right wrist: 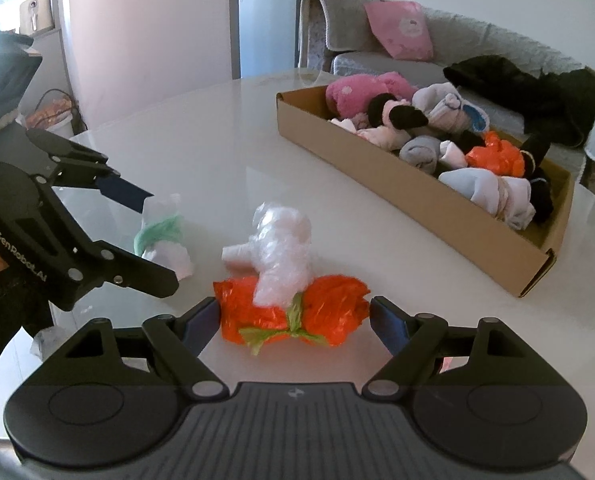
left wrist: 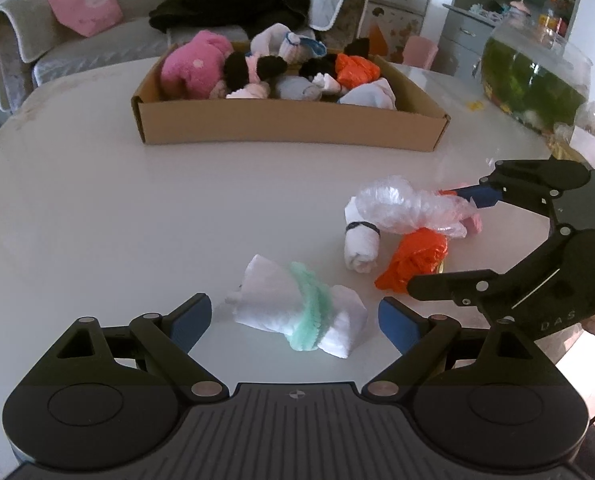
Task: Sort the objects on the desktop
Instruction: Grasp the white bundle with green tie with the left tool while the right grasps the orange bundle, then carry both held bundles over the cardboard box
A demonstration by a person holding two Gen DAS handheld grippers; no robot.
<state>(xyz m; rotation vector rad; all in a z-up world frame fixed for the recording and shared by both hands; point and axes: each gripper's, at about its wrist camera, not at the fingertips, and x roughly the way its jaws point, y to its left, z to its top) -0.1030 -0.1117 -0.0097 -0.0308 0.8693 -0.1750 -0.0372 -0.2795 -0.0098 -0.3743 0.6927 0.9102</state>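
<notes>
The white bundle, tied round its middle with a mint-green band, lies on the white table directly between the spread fingers of the left gripper. Neither blue pad touches it; a gap shows on both sides.

The orange bag, knotted at its centre with a green tie, lies on the table between the fingers of the right gripper. That gripper's jaws are also spread wide. The left pad sits just beside the bag's end; whether it touches cannot be told. The right pad stands apart from it.

A clear plastic bag rests against the far side of the orange bag, touching it. A rolled white sock with a dark band lies just beside both, partly under the clear bag.

Further back on the table stands a shallow cardboard box. It holds a pink plush item, rolled socks in black, grey, white and pale pink, and a second orange bag.

A fish bowl with green contents stands at the table's far right edge in the left wrist view. Behind the table is a sofa with a pink cushion and dark clothing on it.
</notes>
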